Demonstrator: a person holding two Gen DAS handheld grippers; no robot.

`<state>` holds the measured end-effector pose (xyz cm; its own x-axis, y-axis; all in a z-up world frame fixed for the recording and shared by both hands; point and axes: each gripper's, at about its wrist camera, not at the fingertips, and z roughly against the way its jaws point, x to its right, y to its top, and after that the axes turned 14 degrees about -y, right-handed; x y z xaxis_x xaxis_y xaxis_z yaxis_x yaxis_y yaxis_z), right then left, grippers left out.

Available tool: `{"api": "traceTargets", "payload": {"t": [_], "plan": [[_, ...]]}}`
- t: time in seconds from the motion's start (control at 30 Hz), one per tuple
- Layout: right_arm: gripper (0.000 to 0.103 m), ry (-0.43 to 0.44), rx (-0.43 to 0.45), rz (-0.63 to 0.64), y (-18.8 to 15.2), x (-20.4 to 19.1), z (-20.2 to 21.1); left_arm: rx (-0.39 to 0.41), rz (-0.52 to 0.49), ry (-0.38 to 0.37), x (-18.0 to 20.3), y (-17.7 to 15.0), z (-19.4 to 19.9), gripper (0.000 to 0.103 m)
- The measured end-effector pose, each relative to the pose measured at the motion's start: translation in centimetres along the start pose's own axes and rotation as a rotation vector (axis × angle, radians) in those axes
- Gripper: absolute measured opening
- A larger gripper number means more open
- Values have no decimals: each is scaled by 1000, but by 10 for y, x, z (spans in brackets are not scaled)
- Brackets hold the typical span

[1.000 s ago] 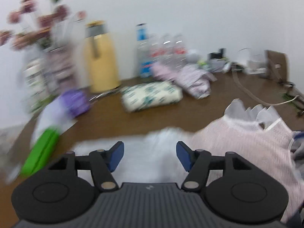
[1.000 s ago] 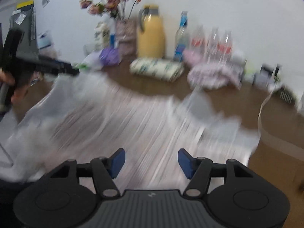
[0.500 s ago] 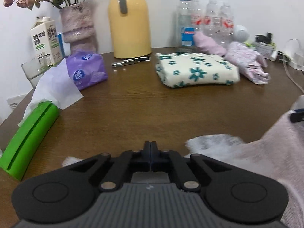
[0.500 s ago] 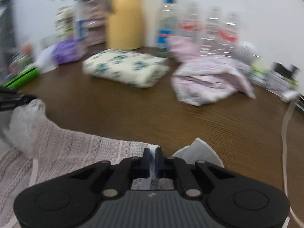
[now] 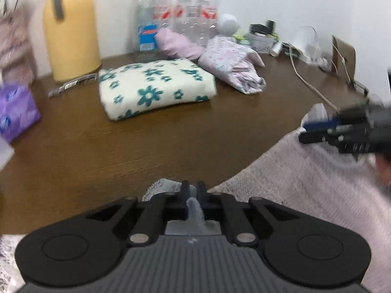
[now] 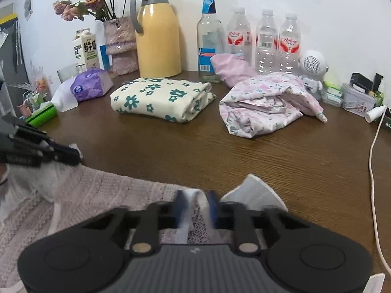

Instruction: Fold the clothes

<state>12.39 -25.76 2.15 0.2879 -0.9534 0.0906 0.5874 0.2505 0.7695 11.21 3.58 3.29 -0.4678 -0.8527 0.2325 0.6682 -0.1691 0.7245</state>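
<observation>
A: State of the tools?

B: Left tool [image 5: 191,190] is clamped on a fold of the pink knit garment [image 5: 305,183]; fabric shows pinched between its jaws. Right tool [image 6: 195,201] is clamped on the same garment's white trim, at a lace-patterned patch.

A: Where is the garment?

B: On the brown bench [image 6: 244,151], along the near edge. In the left wrist view it fills 3 to 6 o'clock, with the right tool [image 5: 317,131] gripping its far corner at 3 o'clock. In the right wrist view it spreads from 6 to 9 o'clock, with the left tool [image 6: 66,155] at 9 o'clock on its edge.

A: Anything else on the bench?

B: A folded floral cloth [image 6: 161,99] at 12 o'clock, apart from the garment. A crumpled pink print garment [image 6: 266,105] at 1 o'clock. Behind them stand a yellow thermos [image 6: 156,41] and clear bottles [image 6: 264,41] by the wall. A purple tissue pack [image 6: 90,84] is at 10 o'clock.
</observation>
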Motion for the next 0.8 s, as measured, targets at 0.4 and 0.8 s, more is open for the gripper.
{"api": "traceTargets", "payload": {"t": [0.4,0.8], "plan": [[26,91,78,151,-13,6,80,33,-124,87,19,-20,70,67],[26,284,84,241,-150,-34,173,-195,-383,-304,99,-142,115,44]]}}
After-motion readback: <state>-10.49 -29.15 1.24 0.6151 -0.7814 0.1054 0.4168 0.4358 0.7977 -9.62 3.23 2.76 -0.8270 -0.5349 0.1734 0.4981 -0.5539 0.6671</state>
